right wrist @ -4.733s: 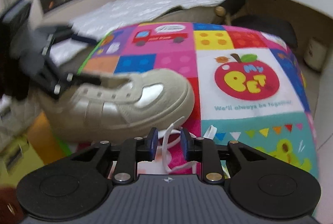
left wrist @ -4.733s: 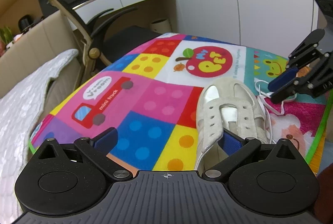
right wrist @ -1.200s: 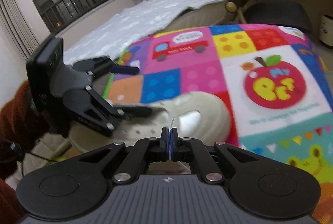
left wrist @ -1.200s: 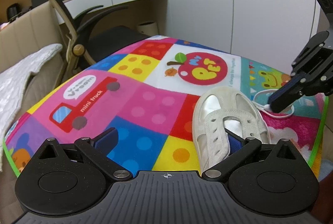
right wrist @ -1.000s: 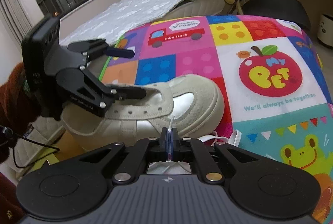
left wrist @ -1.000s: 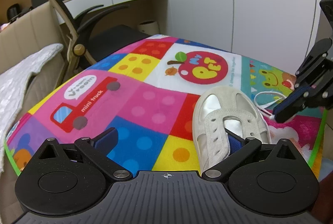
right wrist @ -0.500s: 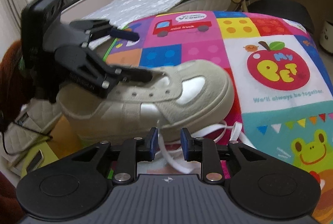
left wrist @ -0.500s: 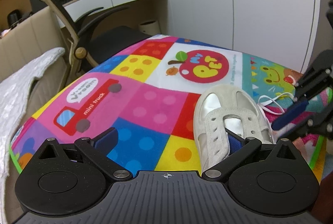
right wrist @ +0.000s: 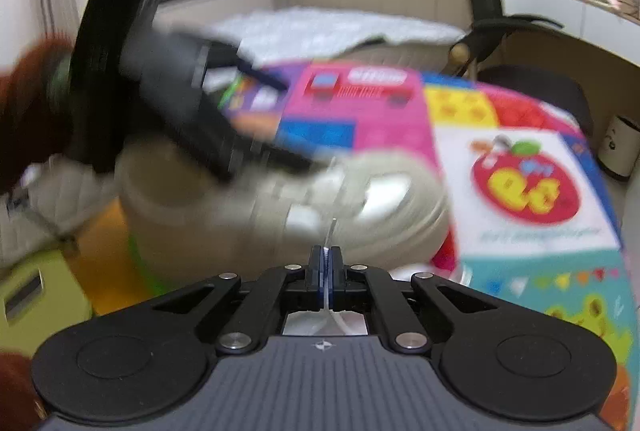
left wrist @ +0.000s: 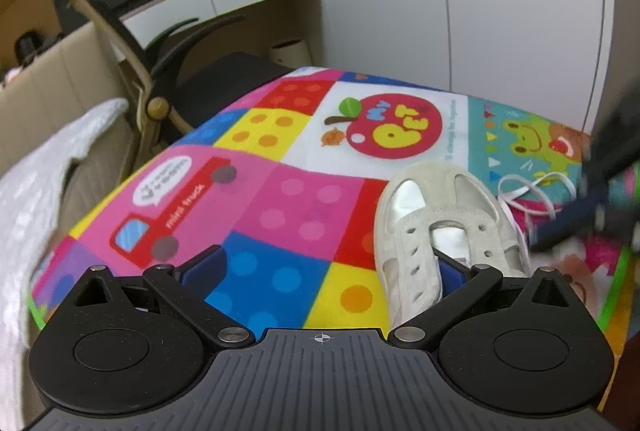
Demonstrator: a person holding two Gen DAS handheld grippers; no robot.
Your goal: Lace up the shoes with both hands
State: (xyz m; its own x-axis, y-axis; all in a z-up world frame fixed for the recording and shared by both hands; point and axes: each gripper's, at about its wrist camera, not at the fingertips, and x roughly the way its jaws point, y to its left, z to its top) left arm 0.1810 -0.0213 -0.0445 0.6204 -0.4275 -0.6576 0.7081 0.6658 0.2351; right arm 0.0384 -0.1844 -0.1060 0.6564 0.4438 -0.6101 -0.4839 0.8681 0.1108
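Bright cartoon-printed play mat [left wrist: 280, 199] covers the tabletop, with a black office chair [left wrist: 172, 71] and white cupboards behind; on the mat lies a pale beige suede sneaker [left wrist: 436, 207], toe pointing away from the left camera, its eyelets showing bare in that view; a loose white shoelace [left wrist: 532, 191] coils on the mat just beside the shoe's right flank. Left gripper [left wrist: 332, 267] stands spread wide, one blue pad tucked inside the shoe's opening against the tongue, steadying it; right gripper [right wrist: 326, 265] is pinched tight on the shoelace, whose tip sticks up between the pads toward the shoe, though that view is blurred. Judging from this, the stiff tip could miss the small eyelet or buckle if driven at an angle; the lace could slip out of the pinch under pull; the shoe, braced by only one finger, could twist or slide on the mat.
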